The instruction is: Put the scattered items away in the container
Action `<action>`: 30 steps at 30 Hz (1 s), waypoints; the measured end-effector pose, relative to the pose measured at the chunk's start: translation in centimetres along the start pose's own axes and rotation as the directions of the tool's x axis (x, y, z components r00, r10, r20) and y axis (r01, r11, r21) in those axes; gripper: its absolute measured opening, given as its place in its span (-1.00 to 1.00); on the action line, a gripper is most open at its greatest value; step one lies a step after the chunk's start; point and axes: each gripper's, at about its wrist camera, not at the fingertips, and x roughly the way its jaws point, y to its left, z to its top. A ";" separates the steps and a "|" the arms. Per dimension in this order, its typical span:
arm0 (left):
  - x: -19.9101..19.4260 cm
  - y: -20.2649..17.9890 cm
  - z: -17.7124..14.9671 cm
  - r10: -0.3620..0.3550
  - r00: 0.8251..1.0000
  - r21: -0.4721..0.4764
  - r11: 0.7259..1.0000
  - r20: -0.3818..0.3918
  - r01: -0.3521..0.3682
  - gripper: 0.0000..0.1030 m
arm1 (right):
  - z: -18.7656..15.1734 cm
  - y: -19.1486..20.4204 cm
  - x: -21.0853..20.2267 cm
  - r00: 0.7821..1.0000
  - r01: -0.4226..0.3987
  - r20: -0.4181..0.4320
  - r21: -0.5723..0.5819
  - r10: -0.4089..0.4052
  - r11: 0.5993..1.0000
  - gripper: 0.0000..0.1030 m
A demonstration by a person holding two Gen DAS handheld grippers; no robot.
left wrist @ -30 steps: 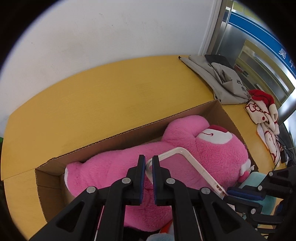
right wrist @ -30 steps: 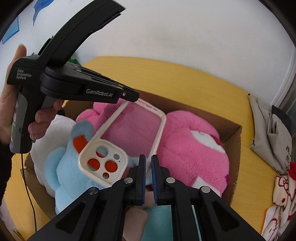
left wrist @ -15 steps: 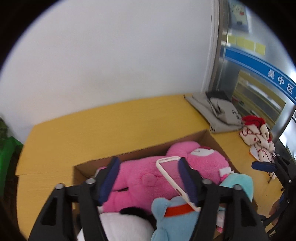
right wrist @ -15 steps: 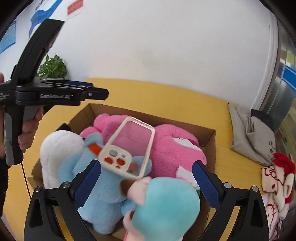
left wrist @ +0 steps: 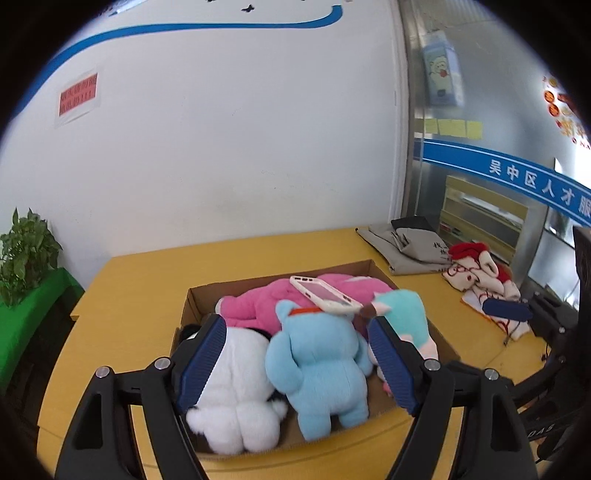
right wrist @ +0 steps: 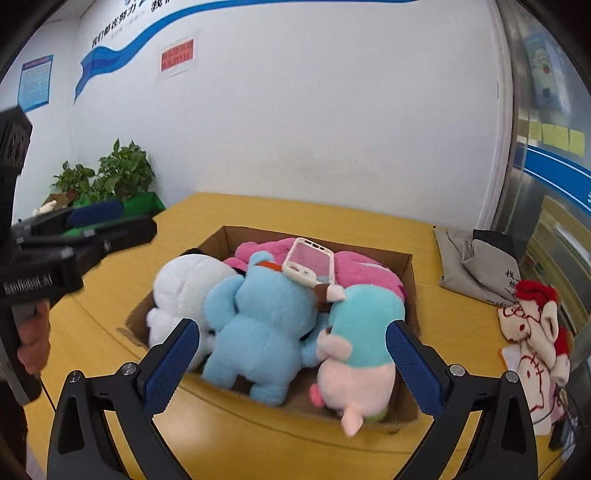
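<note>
Table (left wrist: 140, 280): lying yellow beneath cardboard box (right wrist: 408, 273) of plush toys.
Wall (left wrist: 221, 147): standing white behind.
Left gripper (left wrist: 297, 362): gaping wide, empty.
Right gripper (right wrist: 291, 363): gaping wide, empty.

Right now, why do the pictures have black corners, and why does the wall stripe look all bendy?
Both wrist views come through a fisheye lens: it makes a round picture, so the corners stay black, and it bends straight lines near the edges, like the blue wall stripe in the left wrist view. In the right wrist view the left gripper looks blurry, while the cardboard box stays sharp.
</note>
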 end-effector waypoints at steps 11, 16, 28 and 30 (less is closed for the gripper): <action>-5.0 -1.7 -4.6 -0.040 0.999 -0.109 0.993 -0.008 0.039 0.54 | -4.1 0.7 -4.5 0.994 0.110 -0.001 0.056 -0.110 0.992 0.99; -5.3 -1.9 -5.9 -0.012 1.000 -0.116 0.993 -0.029 0.009 0.54 | -4.8 1.7 -5.1 0.994 0.108 -0.009 0.042 -0.108 0.993 0.99; -5.3 -1.8 -6.7 -0.003 0.999 -0.140 0.990 -0.039 -0.002 0.54 | -5.6 2.5 -5.1 0.992 0.124 -0.029 0.041 -0.122 0.992 0.99; -5.2 -1.8 -6.7 -0.004 0.999 -0.139 0.990 -0.039 -0.002 0.54 | -5.6 2.5 -5.0 0.992 0.126 -0.030 0.041 -0.125 0.991 0.99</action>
